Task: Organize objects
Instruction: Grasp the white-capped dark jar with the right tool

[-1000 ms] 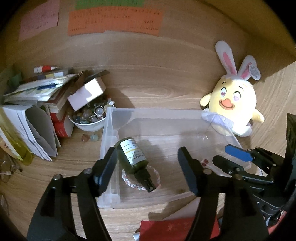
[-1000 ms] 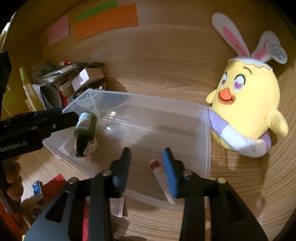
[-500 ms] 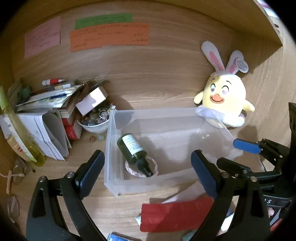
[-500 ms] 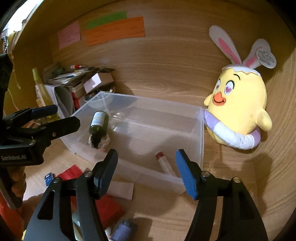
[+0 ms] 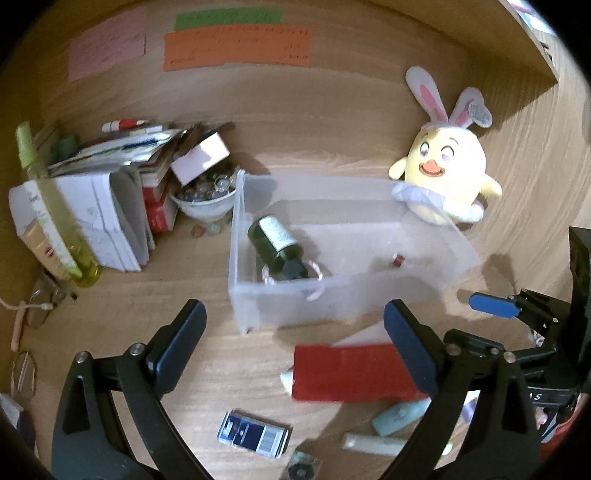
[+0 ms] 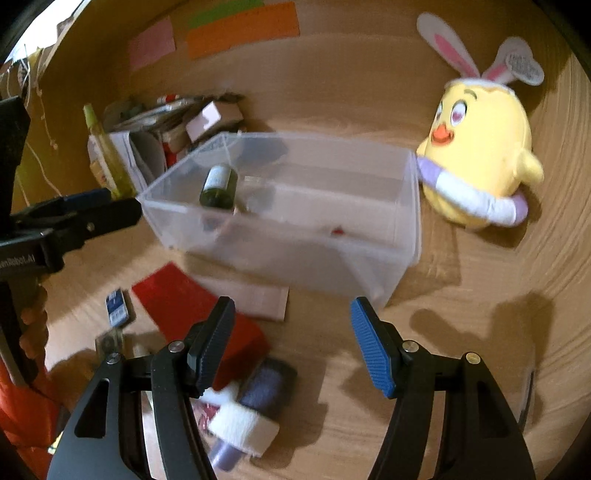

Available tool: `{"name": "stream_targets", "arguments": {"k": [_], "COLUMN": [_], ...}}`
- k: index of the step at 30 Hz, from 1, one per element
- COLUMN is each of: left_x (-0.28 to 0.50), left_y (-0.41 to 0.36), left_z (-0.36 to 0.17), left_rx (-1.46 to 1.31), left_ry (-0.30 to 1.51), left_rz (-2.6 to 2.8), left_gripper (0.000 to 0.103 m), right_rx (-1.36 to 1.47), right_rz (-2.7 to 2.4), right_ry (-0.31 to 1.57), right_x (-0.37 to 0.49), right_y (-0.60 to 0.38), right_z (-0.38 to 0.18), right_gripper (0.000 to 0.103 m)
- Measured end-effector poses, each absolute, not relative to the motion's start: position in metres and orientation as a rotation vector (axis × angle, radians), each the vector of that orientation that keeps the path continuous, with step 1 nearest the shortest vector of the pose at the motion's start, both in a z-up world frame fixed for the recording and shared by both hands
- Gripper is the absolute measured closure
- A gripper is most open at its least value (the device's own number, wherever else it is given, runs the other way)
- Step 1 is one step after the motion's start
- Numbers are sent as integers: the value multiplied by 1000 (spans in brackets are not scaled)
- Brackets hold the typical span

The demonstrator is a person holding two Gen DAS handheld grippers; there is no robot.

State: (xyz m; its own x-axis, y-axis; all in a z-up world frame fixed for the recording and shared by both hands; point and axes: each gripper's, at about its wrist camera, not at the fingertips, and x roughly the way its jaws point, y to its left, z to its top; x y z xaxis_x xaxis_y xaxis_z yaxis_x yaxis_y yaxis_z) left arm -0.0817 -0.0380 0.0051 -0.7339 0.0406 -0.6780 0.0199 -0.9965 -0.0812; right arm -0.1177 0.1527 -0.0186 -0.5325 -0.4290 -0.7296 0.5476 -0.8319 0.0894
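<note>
The left gripper (image 5: 293, 338) is a matte black frame of two triangular arms with cut-out windows and small silver screws at the pivots, and its jaws carry dark navy pads. The right gripper (image 6: 291, 341) is built alike, with ribbed pads, the right one bright blue and the left one darker. In the right wrist view the left tool's black body bears pale lettering on its side, and an orange-red sleeve (image 6: 22, 410) shows beneath it.

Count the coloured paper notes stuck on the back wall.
3: a pink note at left, a green strip at top centre, an orange note just below it. None looks hidden.
</note>
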Motion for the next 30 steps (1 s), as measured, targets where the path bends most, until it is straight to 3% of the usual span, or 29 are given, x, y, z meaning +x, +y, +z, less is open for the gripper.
{"name": "stream_targets", "arguments": {"k": [9, 17, 30], "left_x": [-49, -19, 11], "left_y": [-34, -31, -36], "left_z": [-11, -26, -42], "left_rx": [-1193, -1253, -1320], "left_ry": [-59, -16, -61], "left_rz": [2927, 2928, 2906], "left_gripper": [5, 5, 5], "right_rx": [1150, 1188, 1282], "right_rz": [-2266, -2198, -2066], "right_ry": [188, 172, 61], "right_x": [-109, -107, -120], "right_y": [158, 158, 154], "right_z": [-44, -49, -57], "right_gripper": [44, 62, 67]}}
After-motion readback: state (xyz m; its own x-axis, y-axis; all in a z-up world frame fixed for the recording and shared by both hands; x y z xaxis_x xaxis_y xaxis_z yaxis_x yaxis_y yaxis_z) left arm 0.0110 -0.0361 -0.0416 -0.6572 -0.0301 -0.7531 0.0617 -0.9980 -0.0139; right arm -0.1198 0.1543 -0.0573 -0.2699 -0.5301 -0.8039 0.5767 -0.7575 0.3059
